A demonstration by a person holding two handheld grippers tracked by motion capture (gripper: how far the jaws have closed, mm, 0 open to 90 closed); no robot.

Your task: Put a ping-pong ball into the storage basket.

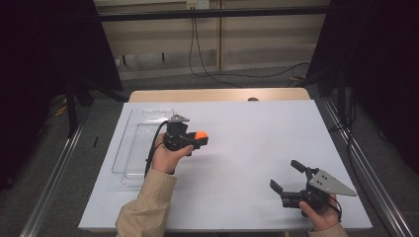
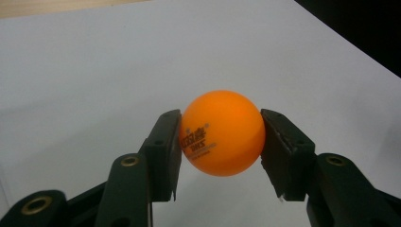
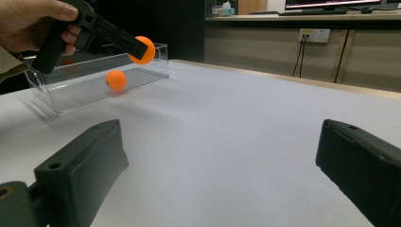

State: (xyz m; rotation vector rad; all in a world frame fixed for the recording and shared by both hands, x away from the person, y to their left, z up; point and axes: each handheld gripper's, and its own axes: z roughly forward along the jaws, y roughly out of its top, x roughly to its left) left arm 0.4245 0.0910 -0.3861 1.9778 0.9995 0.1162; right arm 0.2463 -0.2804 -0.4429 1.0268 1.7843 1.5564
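Our left claw (image 1: 197, 139), at the frame's middle, grips an orange ball (image 1: 201, 135); the right claw (image 1: 285, 176) gapes wide. Next, we judge: carry it leftward over the clear tray (image 1: 129, 148).

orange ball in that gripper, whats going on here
A person works at a white table with a gripper in each hand. The left gripper is shut on an orange ball, held above the table just right of a clear plastic box. The right gripper view shows a second orange ball already in that box. The right gripper waits open and empty near the table's front right corner.
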